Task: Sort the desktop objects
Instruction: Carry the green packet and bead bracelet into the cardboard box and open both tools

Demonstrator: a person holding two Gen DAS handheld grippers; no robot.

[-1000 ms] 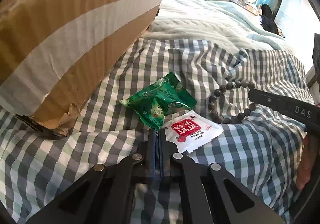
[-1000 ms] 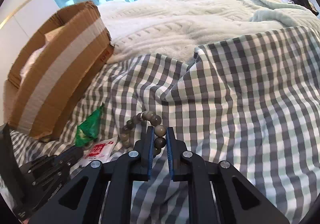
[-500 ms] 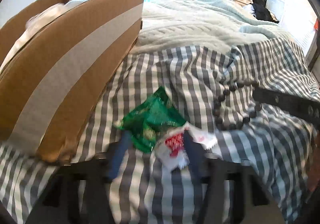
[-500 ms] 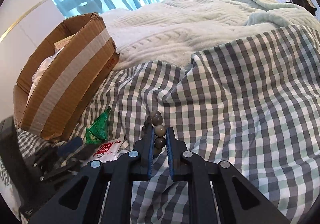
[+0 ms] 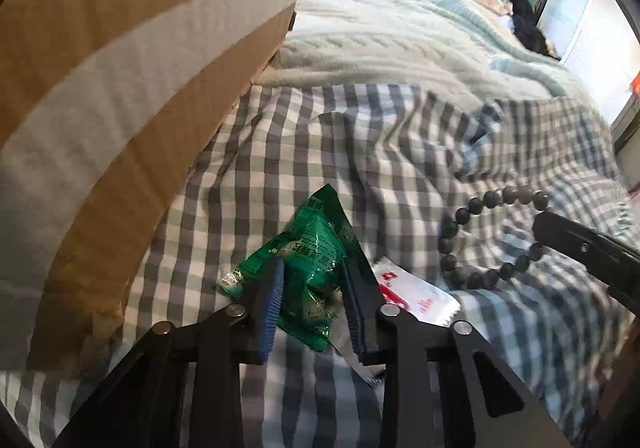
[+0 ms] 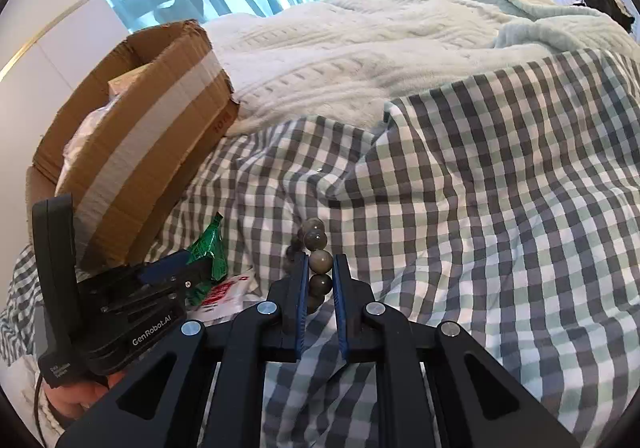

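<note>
Left wrist view: the left gripper [image 5: 312,288] is spread, its two blue-padded fingers [image 5: 269,308] set on either side of a green packet [image 5: 310,260] that lies on the checked cloth [image 5: 320,144]. The pads look close to the packet's sides, but I cannot tell whether they press it. A white sachet [image 5: 420,298] with red print lies just right of the packet, partly under the right finger. Farther right of the packet, a loop of dark beads [image 5: 460,232] rests on the cloth, and the right gripper's black finger reaches its far side. A cardboard box [image 5: 120,88] with a pale tape band stands left of the packet, close by. A pale knit blanket [image 5: 400,44] lies beyond the cloth.

Right wrist view: the right gripper [image 6: 321,288] is pinching the beads [image 6: 320,262]; one bead sits squeezed between the blue pads and others stack above and below it. Left of the beads, the left gripper [image 6: 188,272] sits at the packet [image 6: 210,254], with the sachet [image 6: 224,294] just below it. The box [image 6: 140,152] stands up and to the left of the beads, open-topped with pale contents inside. The cloth [image 6: 500,188] stretches right of the beads, and the blanket [image 6: 380,48] lies behind.
</note>
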